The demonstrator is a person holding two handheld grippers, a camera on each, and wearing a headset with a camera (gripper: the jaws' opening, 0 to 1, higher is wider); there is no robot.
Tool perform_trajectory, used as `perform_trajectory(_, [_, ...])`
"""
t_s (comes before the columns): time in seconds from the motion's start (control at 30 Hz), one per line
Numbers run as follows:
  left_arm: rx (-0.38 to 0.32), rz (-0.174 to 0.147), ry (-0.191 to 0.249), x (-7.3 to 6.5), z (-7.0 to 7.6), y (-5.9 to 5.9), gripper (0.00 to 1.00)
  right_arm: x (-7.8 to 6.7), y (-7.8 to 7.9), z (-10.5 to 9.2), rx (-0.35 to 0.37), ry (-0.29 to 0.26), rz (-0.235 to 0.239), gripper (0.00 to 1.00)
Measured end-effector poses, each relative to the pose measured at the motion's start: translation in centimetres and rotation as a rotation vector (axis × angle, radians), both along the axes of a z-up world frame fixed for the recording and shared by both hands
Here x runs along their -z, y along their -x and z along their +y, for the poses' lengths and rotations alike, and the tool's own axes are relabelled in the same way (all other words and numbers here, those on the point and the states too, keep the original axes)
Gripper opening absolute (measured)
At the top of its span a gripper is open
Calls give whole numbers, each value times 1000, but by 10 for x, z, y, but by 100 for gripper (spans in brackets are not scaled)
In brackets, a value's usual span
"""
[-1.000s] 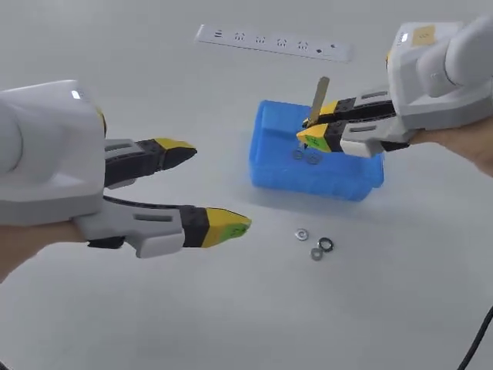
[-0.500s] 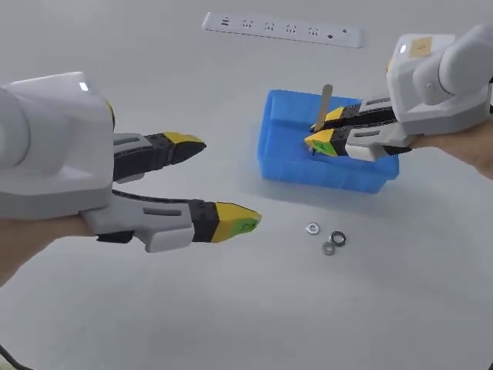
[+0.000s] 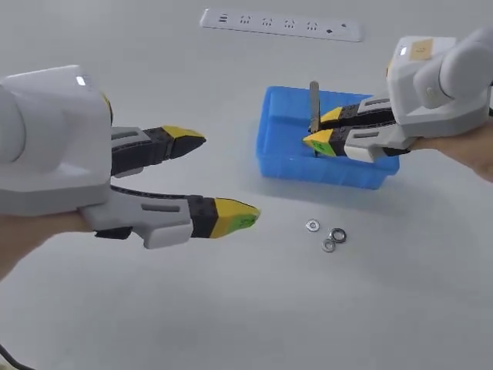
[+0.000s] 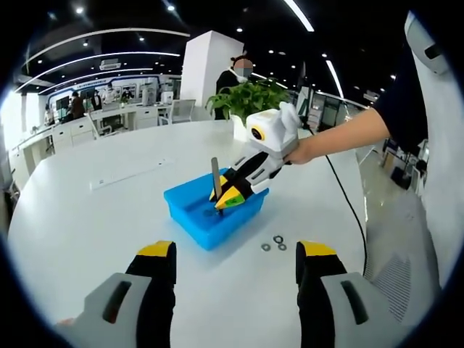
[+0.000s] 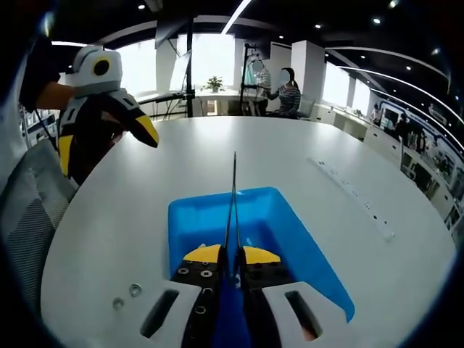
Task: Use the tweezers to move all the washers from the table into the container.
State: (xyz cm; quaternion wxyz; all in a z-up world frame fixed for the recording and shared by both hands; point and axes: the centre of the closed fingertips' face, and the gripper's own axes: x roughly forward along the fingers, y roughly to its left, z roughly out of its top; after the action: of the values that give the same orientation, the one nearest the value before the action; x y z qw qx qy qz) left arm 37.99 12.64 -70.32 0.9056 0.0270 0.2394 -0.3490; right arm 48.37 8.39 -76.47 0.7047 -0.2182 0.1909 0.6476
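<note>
Three small metal washers (image 3: 337,235) lie together on the white table, just in front of the blue container (image 3: 339,173). My right gripper (image 3: 314,131) hovers over the container's middle, shut on thin tweezers (image 3: 314,100) that stand nearly upright. In the right gripper view the tweezers (image 5: 233,196) run forward over the container (image 5: 196,225), with washers (image 5: 135,290) at lower left. My left gripper (image 3: 222,179) hangs open and empty to the left, well apart from the container. The left gripper view has the container (image 4: 210,225), the tweezers (image 4: 215,170) and the washers (image 4: 274,241) ahead.
A white power strip (image 3: 281,23) lies at the far side of the table. The tabletop (image 3: 231,308) around the washers is bare white. People, desks and a potted plant (image 4: 250,98) are in the room beyond the table.
The tweezers in my right gripper have swung from leaning right to nearly upright over the container. The head view has shifted slightly. The left gripper holds its place.
</note>
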Motion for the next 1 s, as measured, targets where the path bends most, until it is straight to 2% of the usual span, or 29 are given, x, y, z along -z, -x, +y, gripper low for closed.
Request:
perform_trajectory(0.1, [11, -15, -6, -2, -2, -7, 72, -6, 1, 3, 6, -38, 20, 9])
perform_trajectory(0.33, [39, -50, -16, -15, -6, -21, 72, -7, 0, 5, -1, -37, 5, 8])
perform_trajectory(0.47, [54, -69, -7, -22, -6, -36, 70, -8, 0, 4, -2, -41, 0, 8])
perform_trajectory(0.53, [71, -90, -16, -26, -7, -49, 67, -8, -1, 3, -3, -45, -7, 8])
perform_trajectory(0.57, [76, -114, -34, -28, -8, -54, 62, -8, -1, 3, -2, -44, -8, 8])
perform_trajectory(0.6, [88, -169, -60, -34, -10, -62, 57, -7, -1, 2, -2, -43, -11, 8])
perform_trajectory(0.63, [88, -182, -50, -37, -11, -68, 52, -8, 0, 2, -5, -46, -14, 8])
perform_trajectory(0.67, [92, -164, -31, -36, -13, -74, 50, -8, 2, 2, -9, -48, -15, 8])
perform_trajectory(0.7, [96, -161, -22, -37, -16, -78, 50, -8, 2, 2, -9, -46, -16, 8])
perform_trajectory(0.83, [133, -158, -28, -33, -28, -93, 51, -6, 2, 1, -6, -47, -16, 8])
perform_trajectory(0.9, [159, -143, -14, -30, -33, -96, 50, -5, 2, 1, -5, -47, -16, 8])
perform_trajectory(1.0, [193, -133, -12, -25, -42, -98, 43, -5, 2, 0, -3, -53, -17, 8])
